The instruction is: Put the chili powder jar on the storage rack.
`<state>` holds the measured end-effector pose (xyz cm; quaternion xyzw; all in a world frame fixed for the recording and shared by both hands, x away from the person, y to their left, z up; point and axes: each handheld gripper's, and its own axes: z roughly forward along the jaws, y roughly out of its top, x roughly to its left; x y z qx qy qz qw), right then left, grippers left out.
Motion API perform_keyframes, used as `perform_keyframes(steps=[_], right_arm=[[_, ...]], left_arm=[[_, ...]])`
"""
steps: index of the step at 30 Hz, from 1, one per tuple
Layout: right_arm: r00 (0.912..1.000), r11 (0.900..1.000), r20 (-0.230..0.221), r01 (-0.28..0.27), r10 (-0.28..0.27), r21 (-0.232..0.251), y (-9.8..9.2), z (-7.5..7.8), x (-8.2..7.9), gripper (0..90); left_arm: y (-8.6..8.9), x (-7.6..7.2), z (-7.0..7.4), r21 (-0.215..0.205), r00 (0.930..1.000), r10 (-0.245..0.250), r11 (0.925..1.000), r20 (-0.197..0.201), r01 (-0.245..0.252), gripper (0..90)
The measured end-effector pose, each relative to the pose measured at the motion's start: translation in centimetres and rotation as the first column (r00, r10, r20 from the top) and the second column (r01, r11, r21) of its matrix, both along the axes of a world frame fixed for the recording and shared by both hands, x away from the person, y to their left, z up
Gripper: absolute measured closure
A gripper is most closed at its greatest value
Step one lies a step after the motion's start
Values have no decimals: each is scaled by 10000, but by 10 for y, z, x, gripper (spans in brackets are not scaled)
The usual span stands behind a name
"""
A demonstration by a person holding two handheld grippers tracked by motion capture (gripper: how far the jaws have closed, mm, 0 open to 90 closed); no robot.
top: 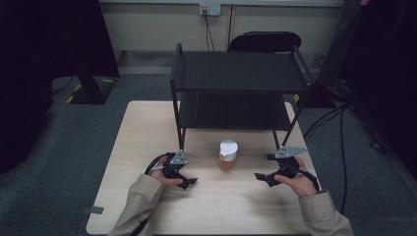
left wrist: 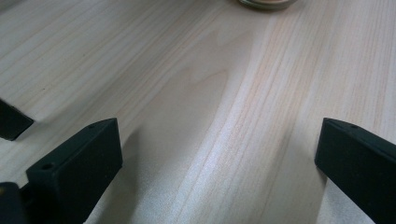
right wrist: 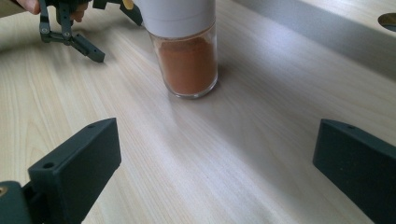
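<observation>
From the high view, your left gripper (top: 189, 182) rests low over the light wooden table (top: 147, 128) on the near left, and your right gripper (top: 262, 178) sits on the near right, both pointing inward toward a clear jar (top: 227, 156) with a white lid and orange-brown powder. The jar stands upright on the table between the two grippers, apart from both, just in front of a black two-tier shelf rack (top: 238, 88) that occupies the far half of the table. A black chair (top: 264, 42) stands behind the rack, and a wall socket (top: 210, 9) is on the far wall. In the left gripper view, your jaws stand wide apart over bare wood, holding nothing; the base of the jar (left wrist: 267, 3) just shows at the top edge. In the right gripper view, your jaws are likewise spread wide and empty, the jar (right wrist: 184, 51) stands upright ahead, clear of both jaws, and your left gripper (right wrist: 70, 35) appears beyond it at upper left, its fingers parted.
</observation>
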<state>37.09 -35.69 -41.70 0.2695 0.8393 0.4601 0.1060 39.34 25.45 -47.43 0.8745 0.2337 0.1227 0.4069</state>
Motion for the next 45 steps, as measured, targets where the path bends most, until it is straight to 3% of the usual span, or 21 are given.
perform_keyframes(steps=[15, 29, 45], right_arm=[[10000, 9999, -56, -23, 22, -135, 12, -3, 7, 0], [9954, 9947, -48, -954, 953, -385, 63, -1, 36, 0], [9946, 9921, 136, -1011, 1024, -741, 104, -1, 54, 11]], left_arm=[[0, 0, -1, -36, 10000, 15, 10000, 9, -15, 0], [0, -1, -1, -37, 10000, 22, 10000, 10, -22, 0], [0, 0, 0, 10, 10000, 12, 10000, 3, -12, 0]])
